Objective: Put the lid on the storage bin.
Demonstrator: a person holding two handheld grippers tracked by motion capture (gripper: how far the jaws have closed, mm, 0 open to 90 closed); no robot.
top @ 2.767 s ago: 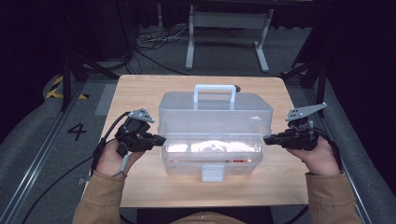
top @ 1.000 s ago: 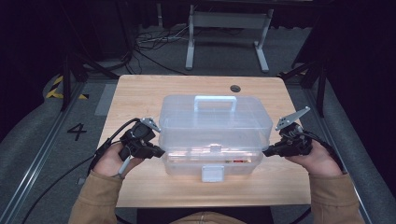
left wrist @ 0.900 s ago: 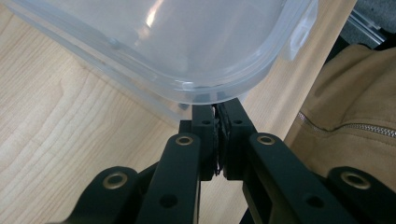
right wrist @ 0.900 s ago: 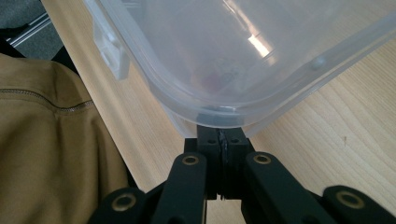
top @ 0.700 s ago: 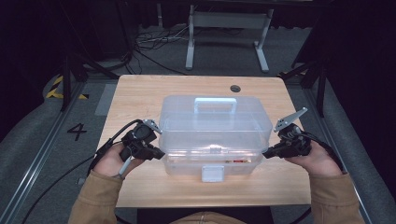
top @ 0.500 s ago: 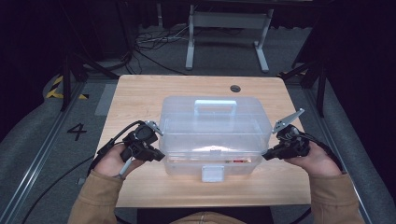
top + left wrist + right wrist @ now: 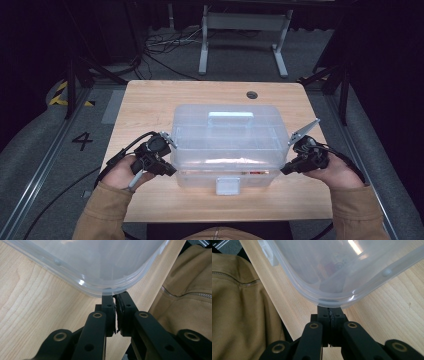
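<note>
Clear plastic storage box (image 7: 227,145) sits on the worktop (image 7: 150,107); left tongs (image 7: 115,298) and right tongs (image 7: 331,310), both closed narrow, press its lid rim.

A clear, colourless plastic box (image 7: 227,145) is showing a white latch (image 7: 227,185); the surface (image 7: 150,107) is showing pale wood grain, the sleeves (image 7: 102,212) tan.

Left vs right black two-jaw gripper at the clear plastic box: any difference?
The left gripper shows a thin slit between its jaws; the right gripper has jaws pressed flush. The left sits at the clear plastic box's left front corner, the right at its right front corner. Both are shut and touch the lid's rim.
</note>
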